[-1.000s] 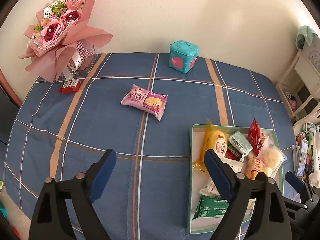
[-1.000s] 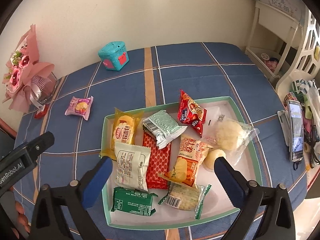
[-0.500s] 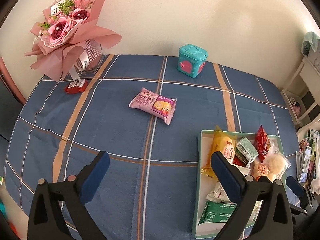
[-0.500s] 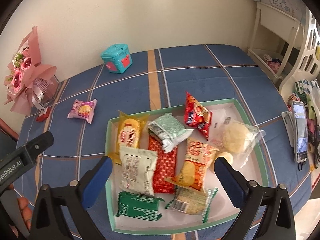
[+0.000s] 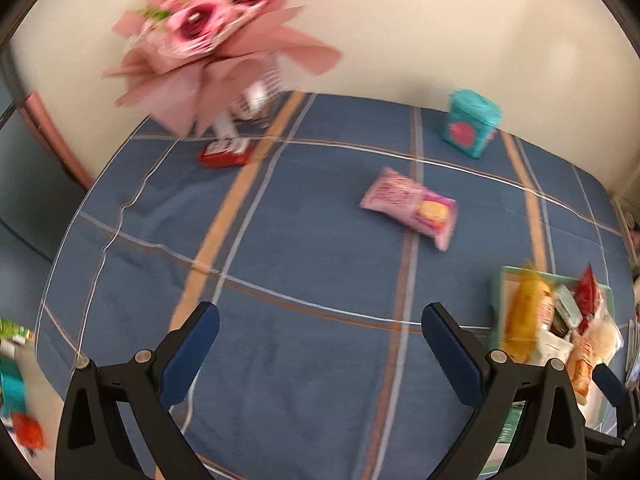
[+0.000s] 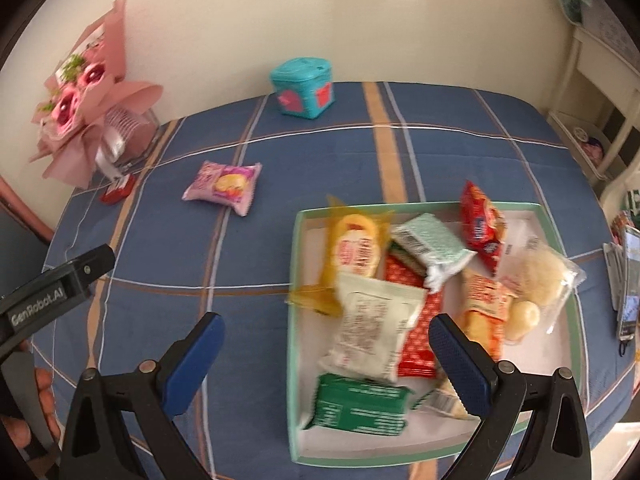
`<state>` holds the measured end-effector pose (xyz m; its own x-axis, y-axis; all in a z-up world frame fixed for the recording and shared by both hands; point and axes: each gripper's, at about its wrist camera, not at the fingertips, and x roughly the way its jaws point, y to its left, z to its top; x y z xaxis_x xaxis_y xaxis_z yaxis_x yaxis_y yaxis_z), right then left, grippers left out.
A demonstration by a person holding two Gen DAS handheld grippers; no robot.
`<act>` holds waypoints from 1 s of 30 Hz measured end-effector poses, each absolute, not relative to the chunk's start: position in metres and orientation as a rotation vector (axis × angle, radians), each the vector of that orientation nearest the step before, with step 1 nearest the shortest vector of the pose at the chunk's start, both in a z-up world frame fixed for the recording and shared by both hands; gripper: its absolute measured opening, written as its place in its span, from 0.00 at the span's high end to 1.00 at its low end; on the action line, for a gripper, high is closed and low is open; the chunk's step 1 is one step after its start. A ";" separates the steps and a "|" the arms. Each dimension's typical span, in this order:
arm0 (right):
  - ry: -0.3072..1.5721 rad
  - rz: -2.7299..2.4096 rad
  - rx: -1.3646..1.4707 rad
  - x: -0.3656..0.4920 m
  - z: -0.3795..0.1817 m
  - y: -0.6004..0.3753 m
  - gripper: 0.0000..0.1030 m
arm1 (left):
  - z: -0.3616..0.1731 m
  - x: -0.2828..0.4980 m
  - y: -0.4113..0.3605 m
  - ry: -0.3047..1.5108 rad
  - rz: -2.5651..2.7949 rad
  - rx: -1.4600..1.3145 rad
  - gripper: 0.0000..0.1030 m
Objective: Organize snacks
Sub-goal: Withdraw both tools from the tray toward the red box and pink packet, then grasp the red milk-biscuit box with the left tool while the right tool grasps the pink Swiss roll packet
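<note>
A mint-rimmed white tray [image 6: 295,280] holds several snack packets, among them a yellow one [image 6: 356,252], a white one [image 6: 372,328] and a green one [image 6: 360,404]. My right gripper [image 6: 326,322] hovers open above the tray's left rim, gripping nothing. A pink snack packet [image 5: 410,210] [image 6: 222,186] lies alone on the blue checked tablecloth. A small red packet [image 5: 224,152] [image 6: 118,190] sits by the bouquet. My left gripper [image 5: 320,316] is open over bare cloth, short of the pink packet, and the tray [image 5: 496,292] is at its right.
A pink bouquet [image 5: 212,40] [image 6: 88,96] stands at the table's back left, and a teal box [image 5: 472,122] [image 6: 304,88] at the back. A white shelf [image 6: 592,80] and a phone [image 6: 628,280] are at the right. The table's left edge [image 5: 52,280] is close.
Both grippers have moved left across the table, so the tray and the packets have slid right in both views. The left jaws stand a little wider than a second ago.
</note>
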<state>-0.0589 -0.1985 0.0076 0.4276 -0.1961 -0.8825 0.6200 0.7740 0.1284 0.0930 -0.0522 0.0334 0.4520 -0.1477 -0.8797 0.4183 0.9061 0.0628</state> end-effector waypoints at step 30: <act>1.055 -0.424 0.418 0.014 -0.020 -0.151 0.00 | 0.006 0.168 0.025 1.145 -0.330 0.093 0.02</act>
<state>0.0144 -0.1514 -0.0203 0.4285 -0.1331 -0.8937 0.5227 0.8433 0.1250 0.1682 0.0250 0.0065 0.3711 -0.2094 -0.9047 0.3042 0.9479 -0.0946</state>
